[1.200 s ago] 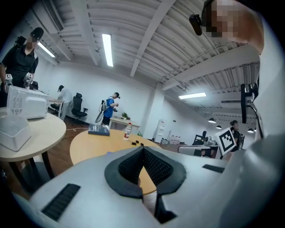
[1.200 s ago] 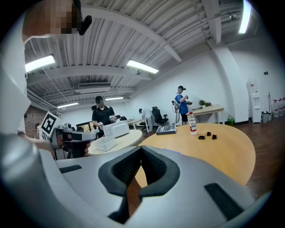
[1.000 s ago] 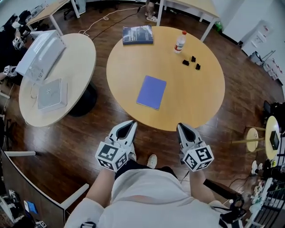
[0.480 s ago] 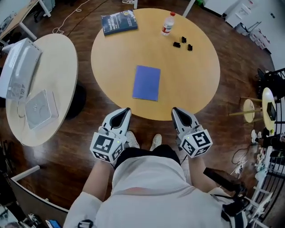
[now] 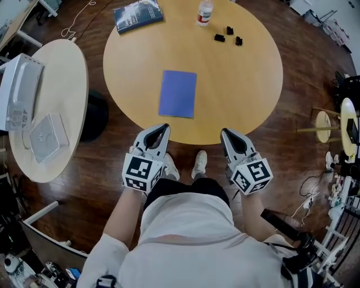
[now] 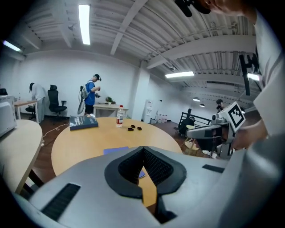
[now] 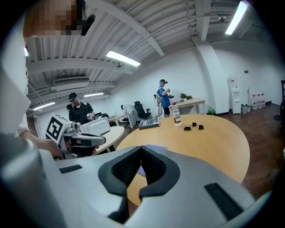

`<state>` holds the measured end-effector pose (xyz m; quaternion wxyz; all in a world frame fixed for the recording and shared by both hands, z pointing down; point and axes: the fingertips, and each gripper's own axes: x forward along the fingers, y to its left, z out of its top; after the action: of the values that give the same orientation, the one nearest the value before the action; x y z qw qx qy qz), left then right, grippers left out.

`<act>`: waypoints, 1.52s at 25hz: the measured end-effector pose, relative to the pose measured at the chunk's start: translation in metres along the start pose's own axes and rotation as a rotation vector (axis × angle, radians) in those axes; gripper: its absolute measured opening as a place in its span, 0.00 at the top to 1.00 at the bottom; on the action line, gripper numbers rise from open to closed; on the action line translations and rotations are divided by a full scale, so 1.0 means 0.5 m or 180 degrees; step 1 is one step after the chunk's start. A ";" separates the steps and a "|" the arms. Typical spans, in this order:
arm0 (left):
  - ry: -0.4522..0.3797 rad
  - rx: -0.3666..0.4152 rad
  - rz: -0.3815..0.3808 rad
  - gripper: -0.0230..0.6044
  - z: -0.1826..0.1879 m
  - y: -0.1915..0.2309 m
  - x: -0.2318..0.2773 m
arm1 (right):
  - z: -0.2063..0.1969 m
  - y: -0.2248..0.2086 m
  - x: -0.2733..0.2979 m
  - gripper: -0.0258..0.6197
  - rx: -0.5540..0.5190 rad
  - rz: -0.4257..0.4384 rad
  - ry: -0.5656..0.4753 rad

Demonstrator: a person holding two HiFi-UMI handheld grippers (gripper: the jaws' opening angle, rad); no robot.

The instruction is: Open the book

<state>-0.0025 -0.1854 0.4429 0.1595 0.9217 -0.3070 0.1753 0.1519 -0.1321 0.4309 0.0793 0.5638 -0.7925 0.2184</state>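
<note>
A thin blue book point(image 5: 178, 93) lies closed and flat on the round wooden table point(image 5: 247, 84), near its front edge. Both grippers hover just short of that edge, pointing at the table. My left gripper point(image 5: 163, 128) is shut with nothing in it, below and slightly left of the book. My right gripper point(image 5: 228, 133) is also shut and empty, off to the book's right. In the left gripper view the gripper point(image 6: 143, 149) hides most of the book point(image 6: 116, 150). The right gripper view shows its gripper point(image 7: 141, 149) with a sliver of the book point(image 7: 154, 147) beyond.
At the table's far side lie a dark hardcover book point(image 5: 138, 15), a plastic bottle point(image 5: 205, 12) and small black pieces point(image 5: 226, 35). A second round table point(image 5: 62, 90) at left carries a white machine point(image 5: 19, 90). A small stool point(image 5: 323, 126) stands at right.
The view has closed in on the table. Both grippers now sit right at its near edge, closer to the blue book. Their jaws stay shut.
</note>
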 end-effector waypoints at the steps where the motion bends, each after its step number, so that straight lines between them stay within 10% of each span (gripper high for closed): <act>1: 0.0037 0.0066 -0.0039 0.95 -0.001 -0.008 0.021 | -0.004 -0.017 -0.003 0.95 0.0024 -0.0009 0.0006; 22: 0.1199 0.1109 -0.0144 0.80 -0.247 -0.022 0.312 | -0.178 -0.167 0.044 0.95 -0.0080 -0.0080 0.0441; 38: 0.1371 0.1673 -0.0148 0.80 -0.301 -0.036 0.358 | -0.217 -0.177 0.056 0.95 0.0056 -0.0107 0.0526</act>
<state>0.1091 -0.2026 0.6486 -0.0183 0.8799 -0.1895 0.4355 0.2111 -0.1327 0.5611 0.1432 0.5578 -0.7717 0.2698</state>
